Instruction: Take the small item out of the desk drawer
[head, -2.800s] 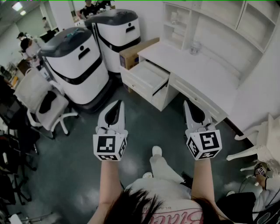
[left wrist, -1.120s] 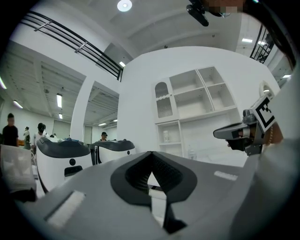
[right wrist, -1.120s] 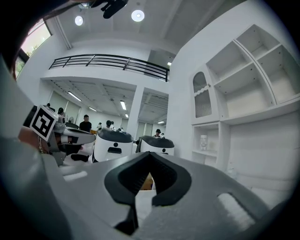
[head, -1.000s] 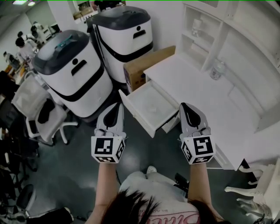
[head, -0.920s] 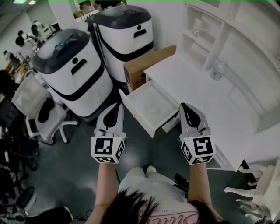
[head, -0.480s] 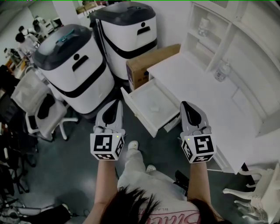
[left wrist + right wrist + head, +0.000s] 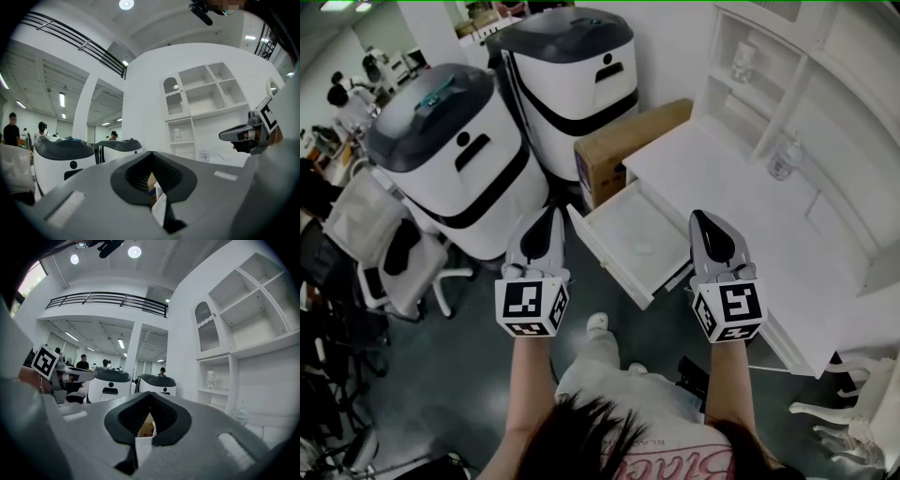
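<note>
At the far left of your head view a white office chair (image 7: 389,248) stands on the dark floor (image 7: 450,384), next to two big white-and-black machines (image 7: 459,150) set side by side. Your left claw (image 7: 547,217) is held level in front of the nearer machine, pointing away from you. Its own view shows the jaws closed, pads together, with nothing between them.

Just right of the machines a brown cardboard box (image 7: 628,141) sits at the end of the white desk (image 7: 750,225). The drawer (image 7: 619,220) at that end of the desk is pulled out wide, and in the head view it lies between your two claws. The small item (image 7: 644,249) is in there. It is a pale little thing lying on the drawer's floor toward the right side, too small to tell what it is. Neither claw touches it or the drawer.

Your right claw (image 7: 706,221) is level too. In the head view it overlaps the desk's front edge just right of the drawer. Its jaws are also closed and empty.

Farther right, a clear bottle (image 7: 785,157) stands on the desk near the back. Above it are white shelves (image 7: 769,94), with a small jar (image 7: 742,62) in one compartment. A white chair (image 7: 853,412) shows in the bottom right corner.
</note>
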`<action>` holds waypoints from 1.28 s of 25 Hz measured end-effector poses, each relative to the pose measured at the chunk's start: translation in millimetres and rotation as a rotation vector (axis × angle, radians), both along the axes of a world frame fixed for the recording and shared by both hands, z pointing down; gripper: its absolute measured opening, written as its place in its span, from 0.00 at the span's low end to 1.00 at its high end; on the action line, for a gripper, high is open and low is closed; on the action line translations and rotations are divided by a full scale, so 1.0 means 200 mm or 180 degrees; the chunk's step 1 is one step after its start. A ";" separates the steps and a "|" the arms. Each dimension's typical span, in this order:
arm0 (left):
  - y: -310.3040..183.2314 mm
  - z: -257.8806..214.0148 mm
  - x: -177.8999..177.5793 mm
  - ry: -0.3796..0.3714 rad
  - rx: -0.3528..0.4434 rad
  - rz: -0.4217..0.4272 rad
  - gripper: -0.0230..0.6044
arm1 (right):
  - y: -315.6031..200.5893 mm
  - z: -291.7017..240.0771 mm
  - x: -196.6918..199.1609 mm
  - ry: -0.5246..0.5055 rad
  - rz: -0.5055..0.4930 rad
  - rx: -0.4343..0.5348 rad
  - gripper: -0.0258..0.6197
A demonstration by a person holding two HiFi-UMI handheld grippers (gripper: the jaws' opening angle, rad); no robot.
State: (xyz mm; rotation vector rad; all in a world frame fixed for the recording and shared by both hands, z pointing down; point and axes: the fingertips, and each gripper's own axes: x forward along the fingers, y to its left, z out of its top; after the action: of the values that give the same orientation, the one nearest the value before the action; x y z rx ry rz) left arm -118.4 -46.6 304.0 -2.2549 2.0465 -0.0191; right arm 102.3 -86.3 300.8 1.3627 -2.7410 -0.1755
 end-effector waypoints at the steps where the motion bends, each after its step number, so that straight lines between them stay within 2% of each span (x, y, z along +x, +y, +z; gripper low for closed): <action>1: -0.04 0.00 -0.02 0.0000 -0.0007 0.0018 0.06 | -0.03 0.00 -0.02 0.0005 0.0020 -0.0001 0.04; 3: -0.12 0.00 -0.05 0.0001 -0.0017 0.0055 0.06 | -0.10 0.00 -0.06 0.0020 0.0052 -0.0002 0.05; 5: -0.21 0.01 -0.07 0.0005 -0.0027 0.0097 0.06 | -0.17 0.00 -0.09 0.0031 0.0067 -0.0022 0.12; 15: -0.58 0.03 -0.20 0.0044 -0.0100 0.0303 0.06 | -0.47 0.05 -0.19 0.0141 0.0307 -0.0146 0.28; 22: -0.76 0.09 -0.30 0.0051 -0.0208 0.0428 0.06 | -0.64 0.15 -0.27 0.0194 0.0513 -0.0370 0.57; 32: -0.96 0.25 -0.35 0.0044 -0.0473 0.0750 0.06 | -0.75 0.39 -0.36 0.0303 0.0718 -0.0813 0.57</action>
State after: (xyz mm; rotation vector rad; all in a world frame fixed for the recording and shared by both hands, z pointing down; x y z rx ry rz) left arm -187.5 -238.3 354.0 -2.5780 1.8280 -0.1427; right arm 29.8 -237.1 379.6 1.5292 -2.4094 0.1166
